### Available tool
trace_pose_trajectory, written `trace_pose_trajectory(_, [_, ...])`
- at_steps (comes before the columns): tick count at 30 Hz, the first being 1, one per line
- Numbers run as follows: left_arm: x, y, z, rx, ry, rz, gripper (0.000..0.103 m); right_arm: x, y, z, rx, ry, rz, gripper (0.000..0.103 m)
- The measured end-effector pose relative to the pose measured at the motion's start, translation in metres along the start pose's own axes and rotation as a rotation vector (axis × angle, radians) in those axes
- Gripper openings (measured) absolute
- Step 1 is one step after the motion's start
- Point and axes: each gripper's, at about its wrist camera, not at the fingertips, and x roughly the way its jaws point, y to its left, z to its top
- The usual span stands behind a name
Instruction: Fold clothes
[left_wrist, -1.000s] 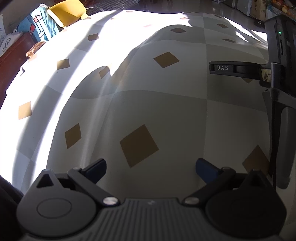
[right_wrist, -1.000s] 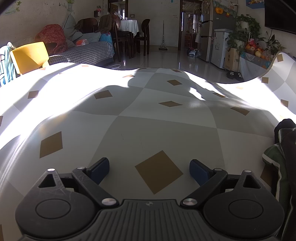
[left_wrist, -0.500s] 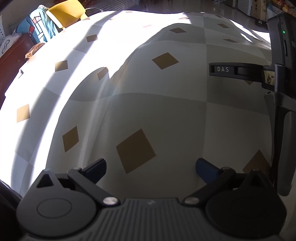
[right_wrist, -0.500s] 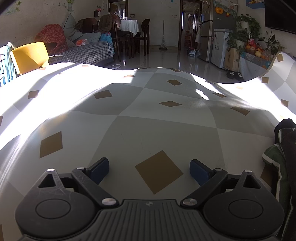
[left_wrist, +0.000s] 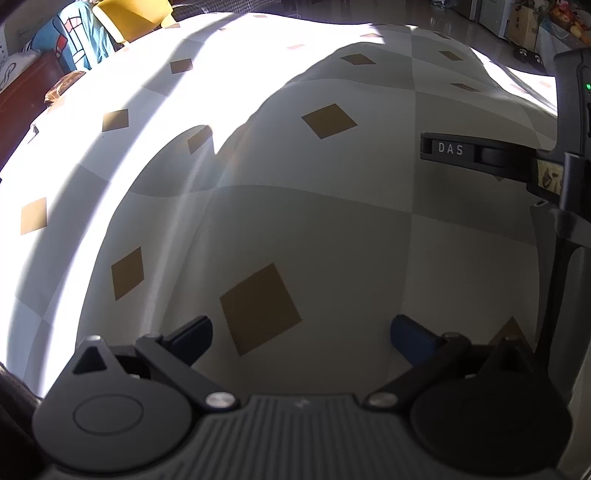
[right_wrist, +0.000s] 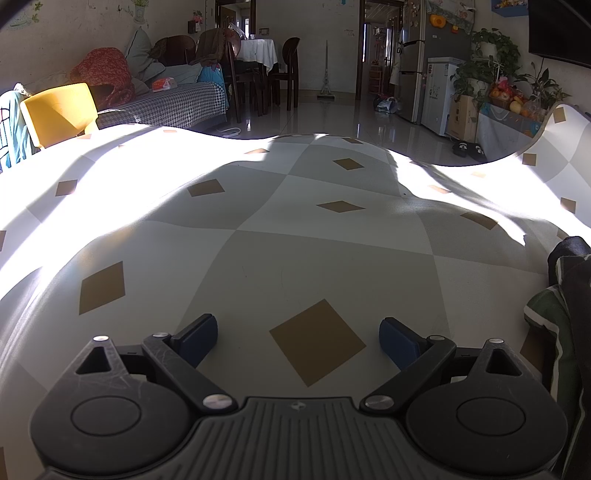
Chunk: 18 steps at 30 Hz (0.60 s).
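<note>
- Left wrist view: a sunlit table under a diamond-patterned cloth. The left gripper hangs over bare cloth with jaws apart and empty; the right gripper shows at right.
- Right wrist view: the same table, living room beyond. The right gripper's jaws are apart and empty; the clothes lie bunched at the near right edge. I'd reach right and pinch one edge cleanly. No containers.

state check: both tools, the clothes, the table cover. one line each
left tool: open, empty, over the table cover
right tool: open, empty, over the table cover
clothes: bunched dark and green-striped heap at the right edge, unfolded, not gripped
table cover: spread out, wavy at the far edge, part sun and part shade
</note>
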Motion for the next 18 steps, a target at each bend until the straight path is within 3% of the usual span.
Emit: trace_pose_trajectory(18, [0.01,-0.003,0.017,0.008,-0.002,-0.007,0.103,0.0,0.0,0.0,0.0,0.001,0.0,0.095])
